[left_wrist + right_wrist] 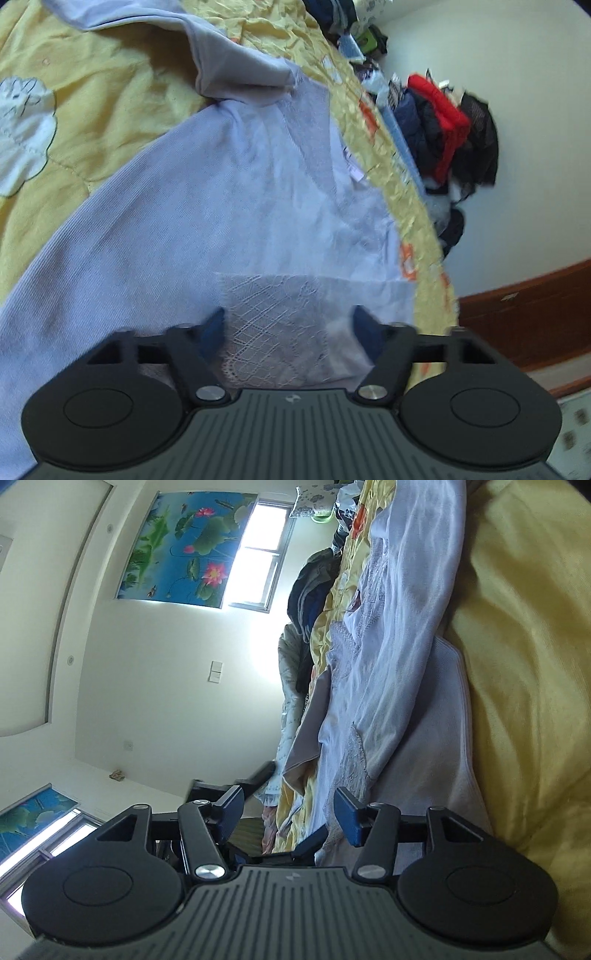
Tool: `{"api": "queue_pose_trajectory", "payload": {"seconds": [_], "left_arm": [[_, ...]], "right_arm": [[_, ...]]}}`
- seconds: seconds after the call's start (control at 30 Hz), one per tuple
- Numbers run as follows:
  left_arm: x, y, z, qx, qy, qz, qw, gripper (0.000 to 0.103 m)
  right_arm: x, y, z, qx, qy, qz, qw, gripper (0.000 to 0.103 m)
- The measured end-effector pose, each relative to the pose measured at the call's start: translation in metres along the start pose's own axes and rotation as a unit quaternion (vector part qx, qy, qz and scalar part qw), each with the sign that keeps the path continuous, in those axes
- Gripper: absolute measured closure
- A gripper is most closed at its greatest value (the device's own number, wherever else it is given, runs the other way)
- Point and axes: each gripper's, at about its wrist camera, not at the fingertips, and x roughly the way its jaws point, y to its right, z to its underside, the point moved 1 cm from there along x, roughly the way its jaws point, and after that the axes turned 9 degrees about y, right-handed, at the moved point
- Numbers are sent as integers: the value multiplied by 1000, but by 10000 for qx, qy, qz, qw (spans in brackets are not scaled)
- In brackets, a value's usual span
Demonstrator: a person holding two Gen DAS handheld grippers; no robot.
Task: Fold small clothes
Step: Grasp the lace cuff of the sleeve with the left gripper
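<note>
While the pale lilac garment [229,206] lies spread over the yellow quilt [110,92] on the bed, the left tongs [288,328] hover low over its lace-trimmed hem [266,314], jaws about half apart with the lace between them, though I cannot tell whether the pads press on it. Seen from the right tongs [291,812], the garment [399,657] runs from 6 o'clock up to 12 o'clock, the quilt [524,664] bunched at 3 o'clock; these tongs stand partly open at the cloth's edge, gripping nothing, with a lotus-print blind [184,542] at 11 o'clock
</note>
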Motion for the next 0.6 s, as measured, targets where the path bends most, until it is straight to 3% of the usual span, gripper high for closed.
{"api": "queue_pose_trajectory", "payload": {"seconds": [0.17,0.2,0.23,0.27,0.3,0.47,0.6], "left_arm": [[1,0,0,9,13,-38,10000,46],[1,-1,1,35,47,-57,10000,52],[1,0,2,139,76,-165,9997,62],[2,0,3,273,45,-371,9989,85],[3,-2,3,307,4,-506,9982,97],[-4,-7,1,206,96,-595,9980,102],[-36,7,-4,383,430,-338,9978,103]], "right_arm": [[-1,3,-2,53,-34,-55,10000,40],[0,2,-2,49,-40,-59,10000,40],[-2,3,-2,49,-44,-64,10000,40],[-2,3,-3,51,-43,-65,10000,40],[-2,3,-2,50,-44,-66,10000,40],[0,3,-3,33,-62,-82,9999,38],[1,4,-2,-1,-79,-91,9999,38]]}}
